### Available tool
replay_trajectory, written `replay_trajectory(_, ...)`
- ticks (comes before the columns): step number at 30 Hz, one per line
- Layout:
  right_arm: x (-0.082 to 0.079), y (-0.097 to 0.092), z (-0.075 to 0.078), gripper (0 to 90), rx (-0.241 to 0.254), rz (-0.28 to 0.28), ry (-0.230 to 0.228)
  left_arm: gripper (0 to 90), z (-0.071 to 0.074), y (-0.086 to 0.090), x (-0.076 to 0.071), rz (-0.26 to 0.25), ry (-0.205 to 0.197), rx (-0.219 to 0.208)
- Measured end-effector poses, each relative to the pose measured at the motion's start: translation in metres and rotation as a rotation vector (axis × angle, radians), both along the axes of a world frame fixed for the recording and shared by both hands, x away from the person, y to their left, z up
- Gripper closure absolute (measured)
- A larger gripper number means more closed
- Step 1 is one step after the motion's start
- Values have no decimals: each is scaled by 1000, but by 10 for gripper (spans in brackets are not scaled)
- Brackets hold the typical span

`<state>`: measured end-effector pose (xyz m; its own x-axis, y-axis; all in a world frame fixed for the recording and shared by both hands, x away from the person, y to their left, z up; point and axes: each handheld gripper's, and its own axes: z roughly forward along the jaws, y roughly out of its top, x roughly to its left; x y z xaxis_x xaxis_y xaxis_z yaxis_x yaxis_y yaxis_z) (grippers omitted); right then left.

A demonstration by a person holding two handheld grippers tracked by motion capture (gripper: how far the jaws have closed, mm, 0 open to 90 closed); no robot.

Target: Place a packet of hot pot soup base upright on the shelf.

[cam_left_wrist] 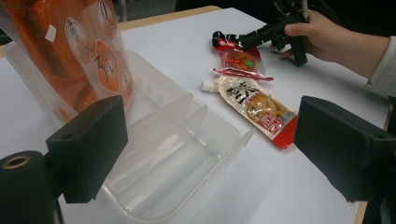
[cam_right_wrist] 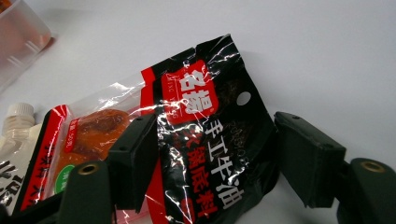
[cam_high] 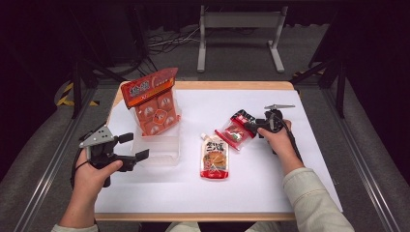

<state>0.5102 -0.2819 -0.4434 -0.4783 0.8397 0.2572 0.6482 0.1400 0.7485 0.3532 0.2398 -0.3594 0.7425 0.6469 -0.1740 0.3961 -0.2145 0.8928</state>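
White table (cam_high: 270, 188): clear divided bin (cam_high: 162, 145) at your left, orange bag (cam_high: 153, 99) standing in it. Spouted pouch (cam_high: 213, 157) flat mid-table. Red-black sauce packet (cam_high: 237, 129) just right of pouch; your right gripper (cam_right_wrist: 212, 163) jaws spread, straddling packet, not clamped. Left gripper (cam_high: 138, 146) released beside bin.

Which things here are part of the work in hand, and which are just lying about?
In the job:
- right gripper, jaws open around the black and red sachet
- left gripper, open beside the clear divided box
- orange bag standing in that box

Lying about:
- spouted pouch flat on the table
- metal stand on the floor behind
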Motion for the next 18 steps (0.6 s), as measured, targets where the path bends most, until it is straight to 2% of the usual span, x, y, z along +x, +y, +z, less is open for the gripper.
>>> replay_trajectory(7,-1,3,-1,351,-14,13,-15,110,0,2,0,6,8,0)
replay_trajectory(10,-2,5,0,416,-58,22,-31,118,-1,2,1,0,6,12)
replay_trajectory(18,-4,6,0,524,-102,22,-41,116,-1,5,1,15,11,9)
